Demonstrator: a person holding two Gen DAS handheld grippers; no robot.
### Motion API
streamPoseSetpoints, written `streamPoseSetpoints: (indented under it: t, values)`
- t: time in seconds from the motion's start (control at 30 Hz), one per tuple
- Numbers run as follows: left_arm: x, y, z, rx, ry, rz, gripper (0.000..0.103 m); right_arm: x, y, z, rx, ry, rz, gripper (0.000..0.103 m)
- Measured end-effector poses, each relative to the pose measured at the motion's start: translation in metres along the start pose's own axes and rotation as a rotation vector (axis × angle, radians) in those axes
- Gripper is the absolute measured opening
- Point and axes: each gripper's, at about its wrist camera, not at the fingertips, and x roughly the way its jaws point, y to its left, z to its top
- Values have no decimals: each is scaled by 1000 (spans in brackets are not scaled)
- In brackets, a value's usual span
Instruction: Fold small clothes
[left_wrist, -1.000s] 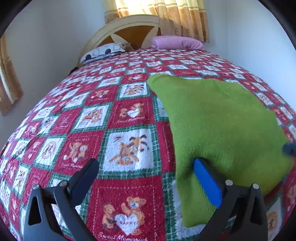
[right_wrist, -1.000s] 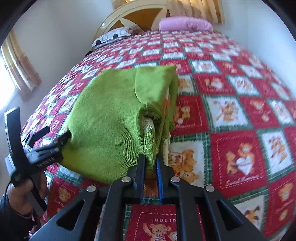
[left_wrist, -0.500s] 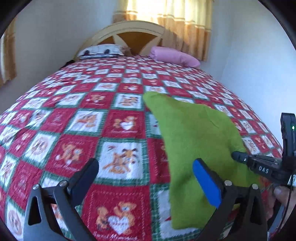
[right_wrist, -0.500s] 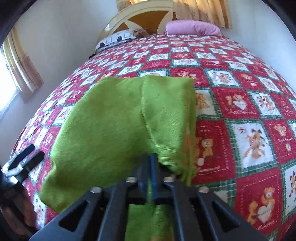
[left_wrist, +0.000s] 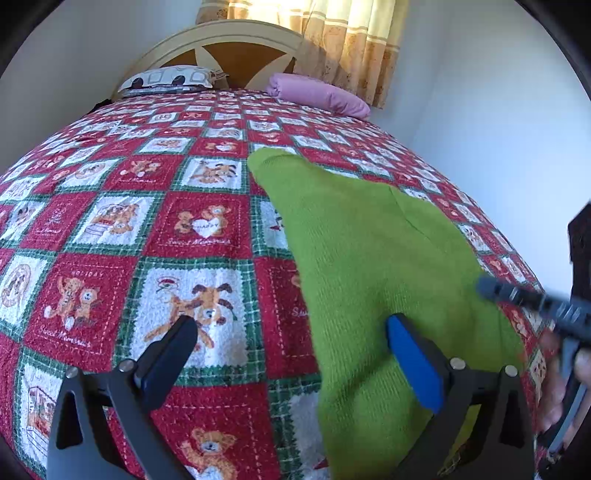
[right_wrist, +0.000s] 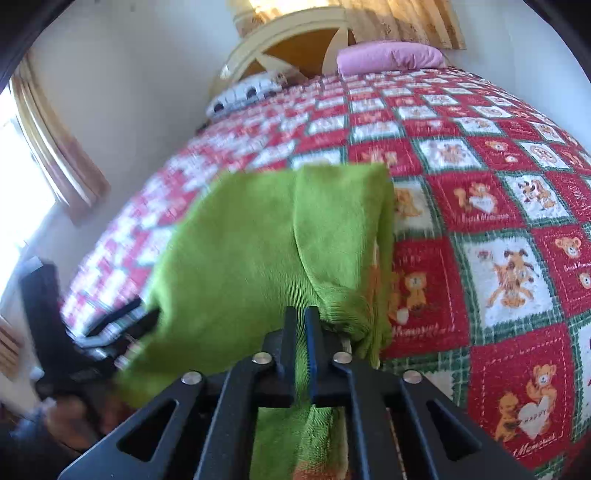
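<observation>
green knit garment (right_wrist: 266, 251) – lifted, draped over bed | right gripper (right_wrist: 301, 332) – jaws clamped on its hem | left gripper (left_wrist: 291, 332) – jaws wide apart, holding nothing

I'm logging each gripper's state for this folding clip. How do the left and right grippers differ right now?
The left gripper has its jaws spread wide and holds nothing; the right gripper has its jaws shut on the green garment. The left one hangs over the quilt at the garment's edge, while the right one has green cloth bunched at its tip. Both have black frames with blue pads and face the headboard.
</observation>
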Motion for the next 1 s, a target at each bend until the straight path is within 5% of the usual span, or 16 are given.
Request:
streamPoseSetpoints:
  t: [0.07,0.13,0.33,0.77,0.87,0.9,1.0]
  values:
    - [1,-1,0,9,3,-5,103,-9,1,9,-10,-50,29,35]
    - [2,-2,0,11,5,-8,103,-9,2,20,-20,-71,7,70]
    - [3,-1,-2,10,3,-14,103,9,-23,46,55,-78,-43,70]
    - [9,4,-3,-20,26,-63,103,59,-85,56,280,-5,92,68]
    - [10,5,-2,-24,27,-71,103,63,-93,56,330,-12,137,59]
    - [9,5,-3,-24,25,-72,103,65,-93,57,333,-5,157,48]
    - [8,6,-3,-27,21,-79,103,71,-86,58,310,19,196,45]
